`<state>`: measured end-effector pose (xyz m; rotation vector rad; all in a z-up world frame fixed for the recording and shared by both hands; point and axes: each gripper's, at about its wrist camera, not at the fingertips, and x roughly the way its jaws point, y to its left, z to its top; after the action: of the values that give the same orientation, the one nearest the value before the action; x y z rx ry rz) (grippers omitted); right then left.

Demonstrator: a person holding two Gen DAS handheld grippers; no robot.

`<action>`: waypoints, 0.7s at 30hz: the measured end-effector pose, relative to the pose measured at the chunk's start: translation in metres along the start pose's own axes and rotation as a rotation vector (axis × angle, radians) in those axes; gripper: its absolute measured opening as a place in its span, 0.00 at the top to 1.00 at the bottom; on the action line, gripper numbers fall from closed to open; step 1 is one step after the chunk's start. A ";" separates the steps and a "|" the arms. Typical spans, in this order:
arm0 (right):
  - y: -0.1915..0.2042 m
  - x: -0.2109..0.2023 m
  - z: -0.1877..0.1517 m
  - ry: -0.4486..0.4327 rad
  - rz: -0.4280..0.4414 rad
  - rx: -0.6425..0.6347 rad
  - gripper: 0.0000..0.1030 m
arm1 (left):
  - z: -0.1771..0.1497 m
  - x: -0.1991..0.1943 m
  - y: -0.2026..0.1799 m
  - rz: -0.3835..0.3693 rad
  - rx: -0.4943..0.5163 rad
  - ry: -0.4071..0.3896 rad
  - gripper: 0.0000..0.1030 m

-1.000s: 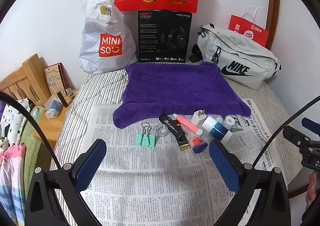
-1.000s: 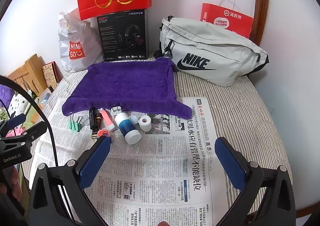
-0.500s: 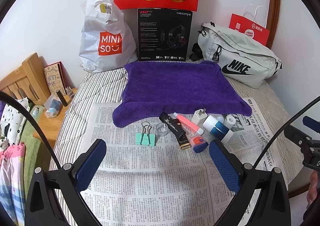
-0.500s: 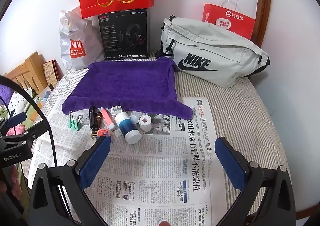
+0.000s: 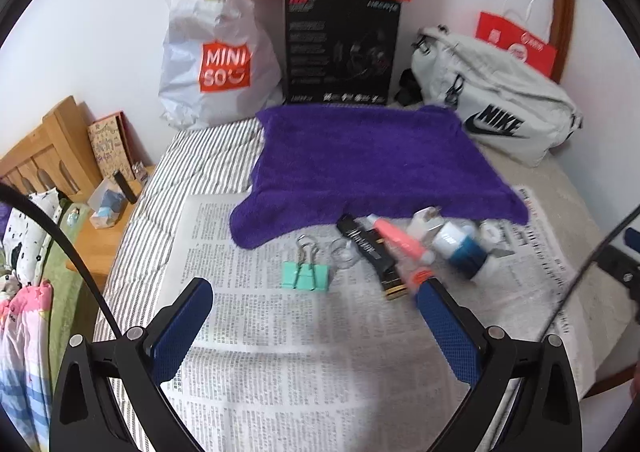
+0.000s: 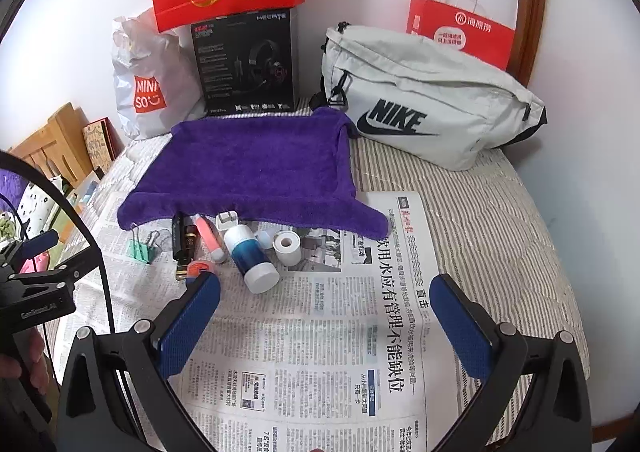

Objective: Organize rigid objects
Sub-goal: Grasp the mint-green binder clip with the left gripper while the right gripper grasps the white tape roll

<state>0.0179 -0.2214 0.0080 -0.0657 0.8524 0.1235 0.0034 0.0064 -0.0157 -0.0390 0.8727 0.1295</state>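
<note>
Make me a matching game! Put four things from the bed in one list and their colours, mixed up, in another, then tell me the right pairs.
Things:
1. binder clip
2. towel
3. Nike bag
4. headset box

Colours:
A. black
B. mint green
C. pale grey
D. purple

Right pairs: 1-B, 2-D, 3-C, 4-A
</note>
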 end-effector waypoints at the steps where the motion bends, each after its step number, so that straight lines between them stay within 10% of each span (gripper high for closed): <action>1: -0.001 0.004 -0.001 0.007 0.000 0.002 0.00 | -0.002 0.007 0.003 0.002 -0.007 0.008 0.00; 15: -0.005 0.050 -0.020 0.090 0.038 0.001 0.00 | -0.022 0.094 0.023 0.006 -0.024 0.080 0.06; 21: -0.009 0.067 -0.023 0.112 0.061 0.024 0.01 | -0.019 0.107 0.020 -0.013 0.000 0.070 0.24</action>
<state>0.0455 -0.2273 -0.0573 -0.0240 0.9683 0.1684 0.0545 0.0348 -0.1094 -0.0495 0.9418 0.1167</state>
